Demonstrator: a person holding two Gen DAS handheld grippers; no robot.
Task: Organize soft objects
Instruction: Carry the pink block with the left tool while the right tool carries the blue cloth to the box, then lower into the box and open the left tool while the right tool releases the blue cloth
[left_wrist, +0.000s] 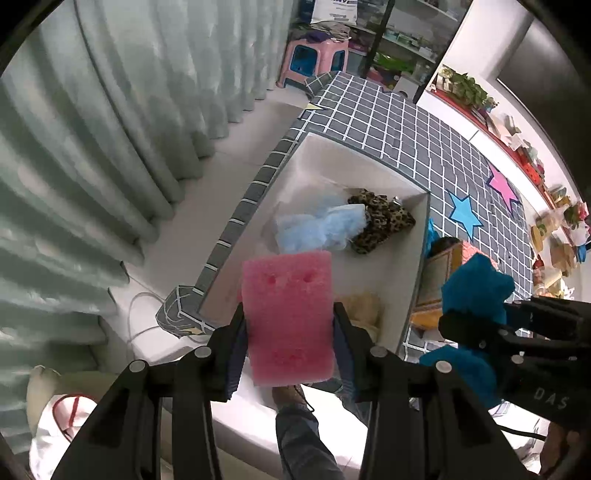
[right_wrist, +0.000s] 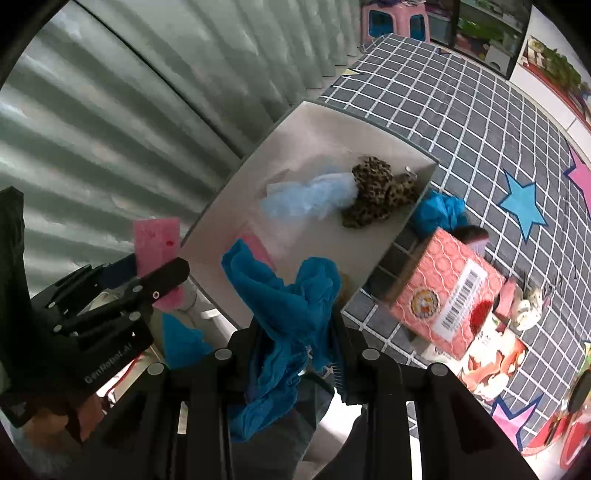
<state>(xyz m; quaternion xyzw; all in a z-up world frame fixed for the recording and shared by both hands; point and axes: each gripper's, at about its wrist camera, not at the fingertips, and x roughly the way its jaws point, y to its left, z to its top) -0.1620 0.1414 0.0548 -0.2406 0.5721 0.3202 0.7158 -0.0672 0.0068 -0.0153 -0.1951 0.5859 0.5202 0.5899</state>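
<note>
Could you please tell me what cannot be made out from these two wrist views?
- Left wrist view: a beige item in the white box, mostly hidden behind the pink sponge.
- Right wrist view: the lower end of the blue cloth, hidden by the right gripper.
- Right wrist view: items at the right edge, cut off and blurred.

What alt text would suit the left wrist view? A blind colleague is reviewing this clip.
The left gripper clamps a pink rectangular foam sponge above a white open box holding a pale blue fluffy cloth and a leopard-print fabric piece. At right, the right gripper grips a bright blue cloth over a grey grid-patterned table cover.
</note>
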